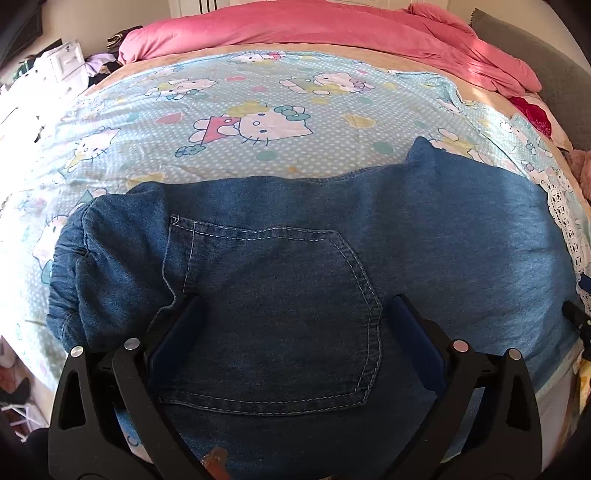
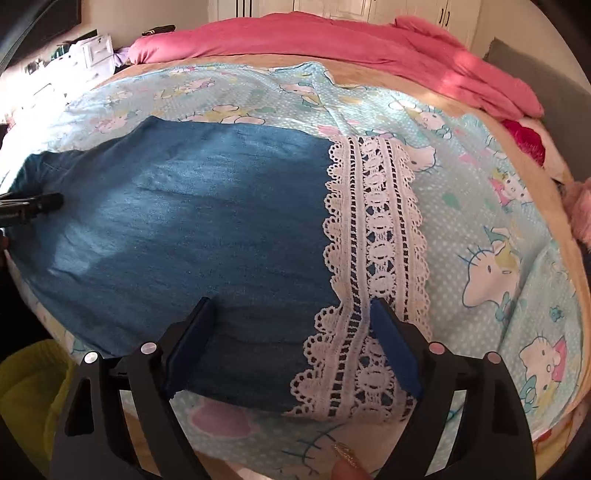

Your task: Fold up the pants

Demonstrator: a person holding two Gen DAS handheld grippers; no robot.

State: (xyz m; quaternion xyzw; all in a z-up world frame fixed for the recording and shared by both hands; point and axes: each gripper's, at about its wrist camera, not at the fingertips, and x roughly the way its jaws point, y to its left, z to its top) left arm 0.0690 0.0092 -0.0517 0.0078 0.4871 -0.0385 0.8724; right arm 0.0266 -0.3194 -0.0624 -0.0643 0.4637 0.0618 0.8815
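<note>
Blue denim pants [image 1: 332,221] lie flat across the bed, elastic waistband [image 1: 70,266] to the left. In the left wrist view my left gripper [image 1: 295,306] stands open over the back pocket [image 1: 280,266], a finger on each side, with no cloth pinched. In the right wrist view the pants' leg [image 2: 184,221] ends in a white lace hem [image 2: 373,240]. My right gripper [image 2: 291,306] is open above that hem's near corner, its right finger over the lace, nothing gripped. The left gripper's tip [image 2: 40,205] shows at the left edge.
A light blue cartoon-cat sheet [image 1: 258,103] covers the bed. A pink duvet [image 1: 332,29] is bunched along the far side. White drawers [image 2: 92,55] stand at the far left, a grey cushion [image 1: 554,66] at the right, something yellow-green [image 2: 33,387] below the bed's near edge.
</note>
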